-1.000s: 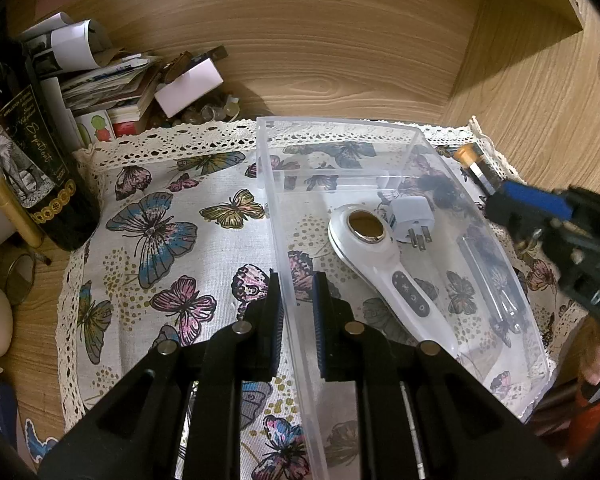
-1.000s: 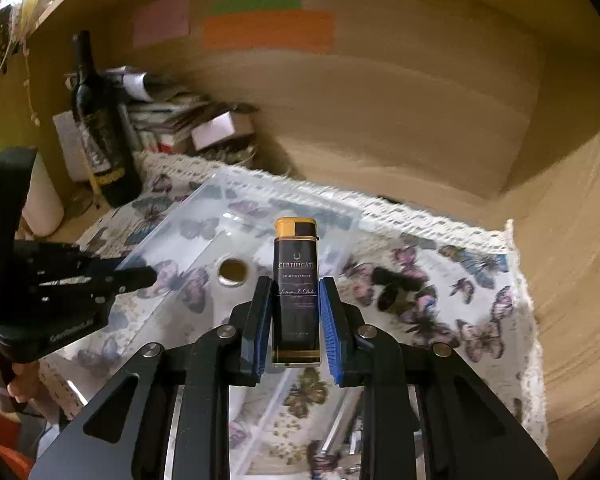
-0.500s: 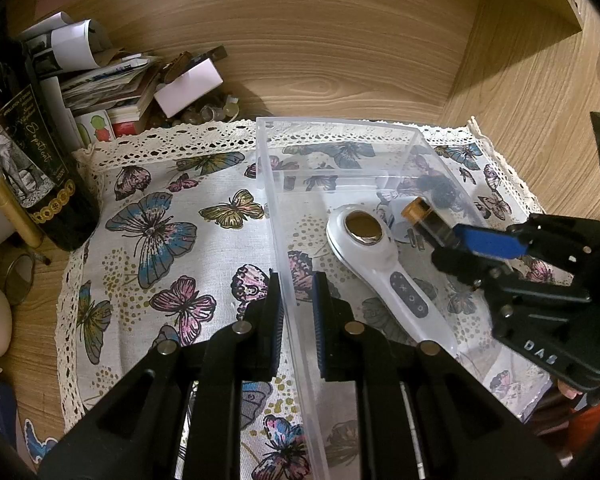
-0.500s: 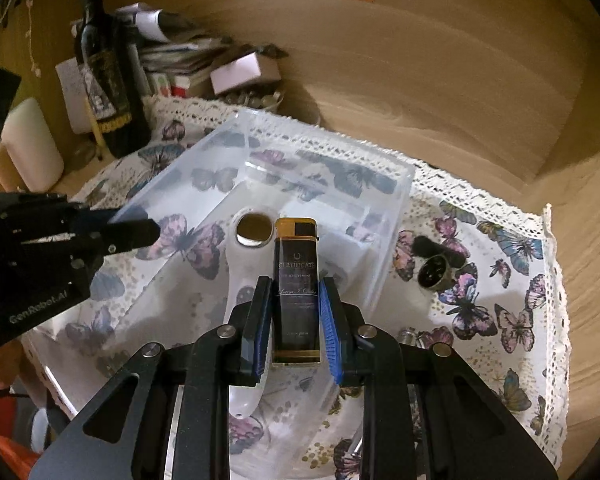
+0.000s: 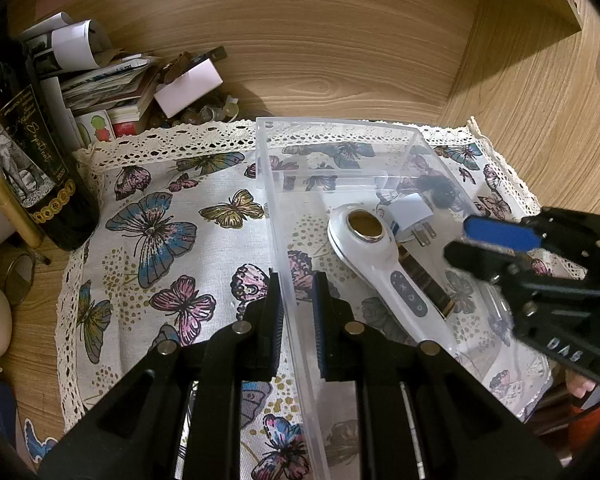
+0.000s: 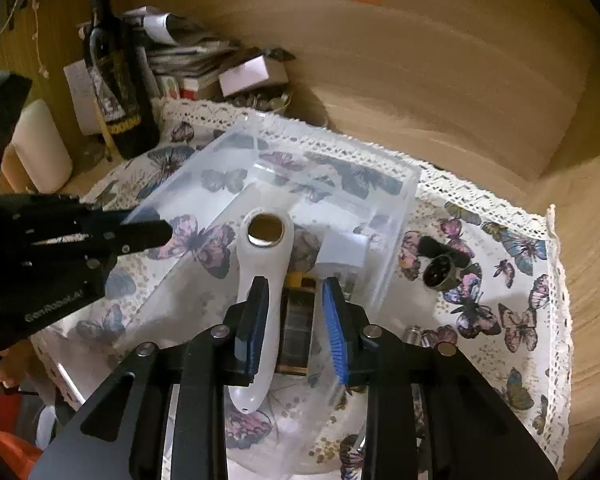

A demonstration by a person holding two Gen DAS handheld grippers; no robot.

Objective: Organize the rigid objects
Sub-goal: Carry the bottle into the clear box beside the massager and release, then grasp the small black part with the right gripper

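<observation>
A clear plastic box [image 5: 340, 128] [image 6: 396, 216] stands on a butterfly cloth. Inside lie a white handheld device [image 5: 376, 256] [image 6: 260, 264], a white plug adapter [image 5: 410, 216] [image 6: 342, 250] and a dark gold-capped lighter [image 5: 424, 280] [image 6: 298, 320]. My left gripper [image 5: 297, 300] is shut on the box's left wall. My right gripper [image 6: 294, 320] [image 5: 484, 236] is open above the box, the lighter lying loose below between its fingers. A dark round object [image 6: 440, 270] and a small metal piece [image 6: 412, 334] lie on the cloth right of the box.
A wine bottle [image 5: 32, 152] [image 6: 116, 80], a pile of papers and booklets [image 5: 112, 80] and small trinkets stand at the back left. Wooden walls close the back and right. A white candle [image 6: 40, 148] stands at the left.
My right gripper moved down over the box, opened and let go of the lighter, which now lies in the box beside the white device. The left gripper has not moved.
</observation>
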